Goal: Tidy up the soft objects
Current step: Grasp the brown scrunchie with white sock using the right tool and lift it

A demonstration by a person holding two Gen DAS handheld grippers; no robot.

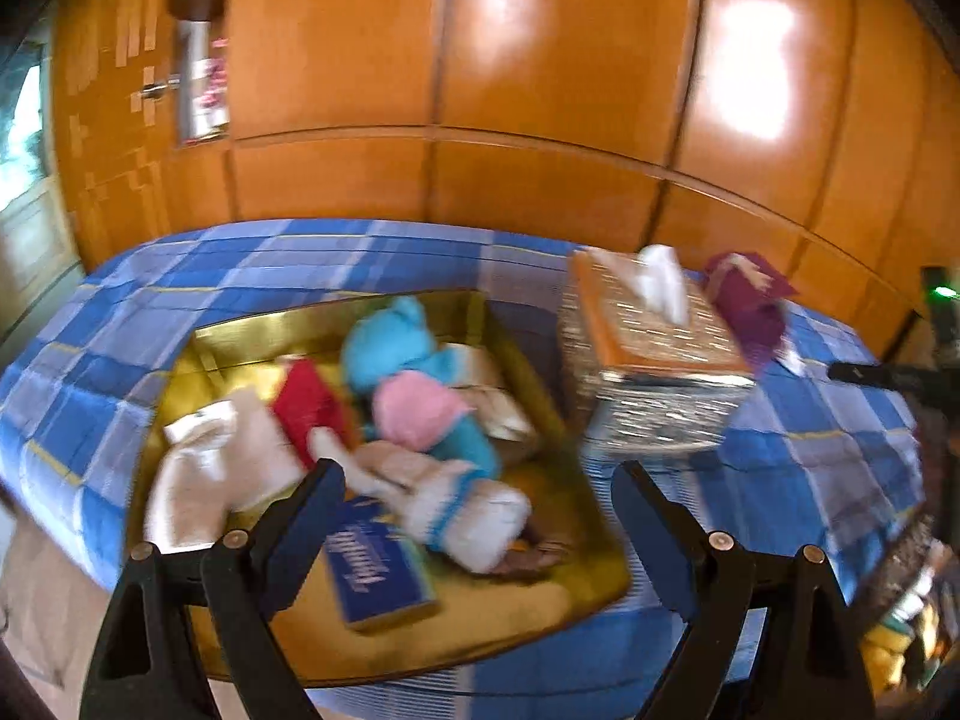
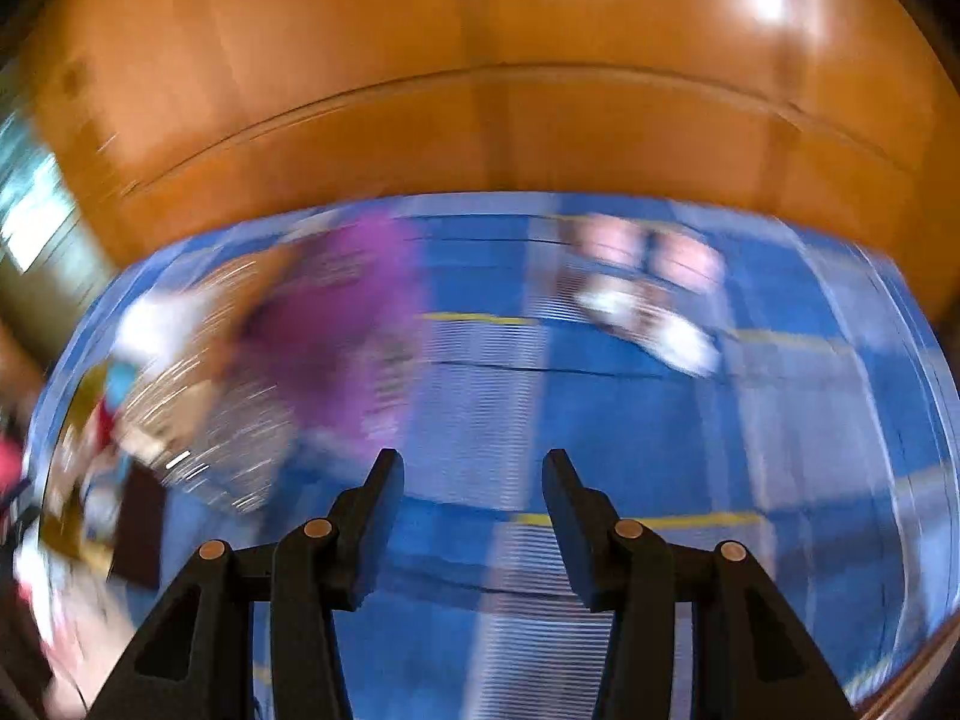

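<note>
Hovering both grippers over the checked blue bedspread [image 1: 810,420].
Our left gripper [image 1: 477,480] stands spread and empty above the gold tray [image 1: 252,330] of soft toys [image 1: 420,408], mid-frame; our right gripper [image 2: 473,468], half spread, pinches nothing, a purple cloth [image 2: 354,324] blurred at upper left.

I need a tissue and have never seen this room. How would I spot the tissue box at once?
On the blue checked bedspread, look just right of the gold tray of soft toys. The tissue box has an orange top, sparkly silver sides and a white tissue poking up.
</note>
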